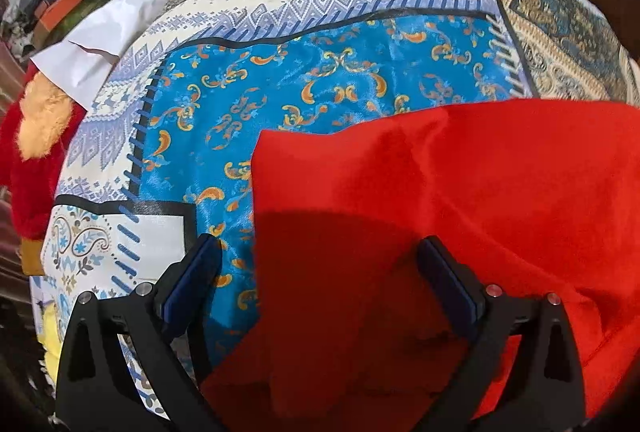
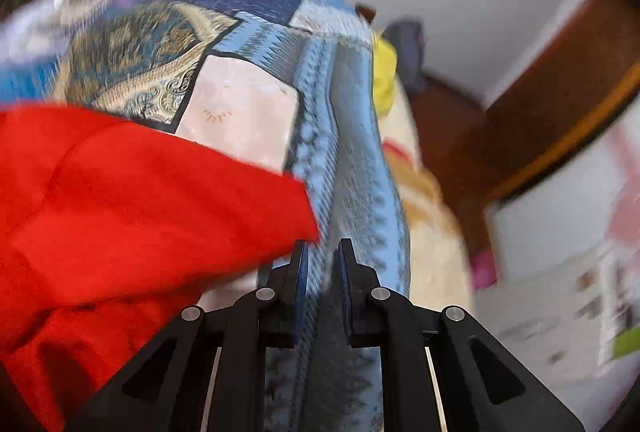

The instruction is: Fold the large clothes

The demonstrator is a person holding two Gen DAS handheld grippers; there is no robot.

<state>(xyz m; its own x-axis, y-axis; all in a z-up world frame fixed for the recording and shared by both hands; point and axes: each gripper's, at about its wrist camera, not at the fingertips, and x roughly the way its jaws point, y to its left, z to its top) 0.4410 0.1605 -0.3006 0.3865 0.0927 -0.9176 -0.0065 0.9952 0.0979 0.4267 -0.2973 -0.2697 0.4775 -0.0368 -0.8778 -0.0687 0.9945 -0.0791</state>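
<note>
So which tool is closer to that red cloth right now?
Left. The left tool is open with the red cloth lying between its fingers. The right tool, nearly closed, sits just beside the cloth's edge, over the patterned bedspread.

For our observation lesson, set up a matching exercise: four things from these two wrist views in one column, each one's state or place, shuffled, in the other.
Things:
1. left gripper
2. right gripper
3. plain red cloth garment
4. furry red and tan plush toy

States or places:
A. lies on the patterned blue patchwork bedspread
B. fingers wide apart
C. beside the bedspread's left edge
D. fingers nearly together, nothing clamped

Pairs: 1-B, 2-D, 3-A, 4-C
</note>
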